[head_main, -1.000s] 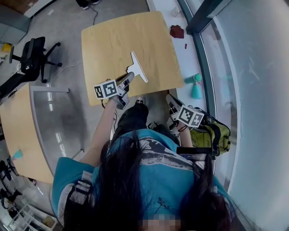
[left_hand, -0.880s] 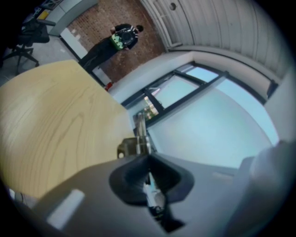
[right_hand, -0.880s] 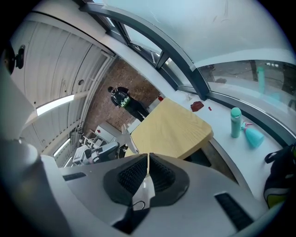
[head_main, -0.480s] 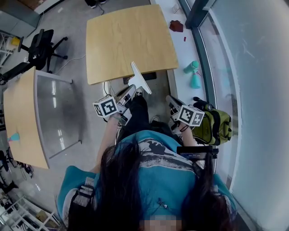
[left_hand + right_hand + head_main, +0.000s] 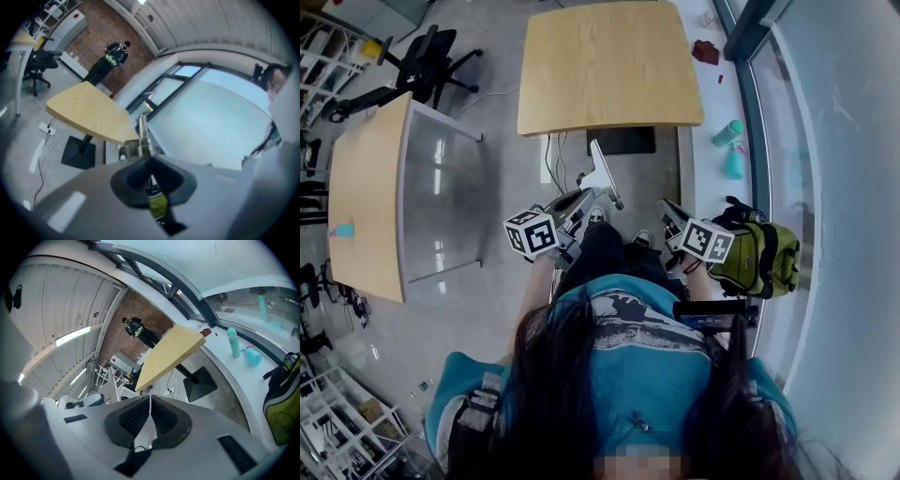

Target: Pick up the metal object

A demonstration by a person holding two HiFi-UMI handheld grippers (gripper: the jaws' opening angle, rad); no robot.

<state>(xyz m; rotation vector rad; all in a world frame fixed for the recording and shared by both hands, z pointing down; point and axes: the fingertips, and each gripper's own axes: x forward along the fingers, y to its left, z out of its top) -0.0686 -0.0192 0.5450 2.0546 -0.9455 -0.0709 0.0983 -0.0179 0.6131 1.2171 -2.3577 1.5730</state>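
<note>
The metal object (image 5: pixel 602 174) is a pale T-shaped piece, held in the air over the floor in front of the wooden table (image 5: pixel 609 66). My left gripper (image 5: pixel 586 195) is shut on its lower end. In the left gripper view the metal object (image 5: pixel 142 133) sticks up past the closed jaws of the left gripper (image 5: pixel 151 164), with the table (image 5: pixel 89 115) beyond it. My right gripper (image 5: pixel 668 208) hangs at the right by the person's knee. The right gripper view shows the right gripper (image 5: pixel 150 411) shut with nothing between its pads.
A black table base (image 5: pixel 621 141) stands under the table. A second desk with a grey panel (image 5: pixel 366 187) and an office chair (image 5: pixel 431 61) are at the left. A green backpack (image 5: pixel 764 258) and teal bottles (image 5: pixel 731 155) sit along the window ledge. A person (image 5: pixel 112 56) stands far off.
The left gripper has carried the metal object off the tabletop and back toward the body. The table now lies farther away in the head view. The right gripper has stayed shut near the knee.
</note>
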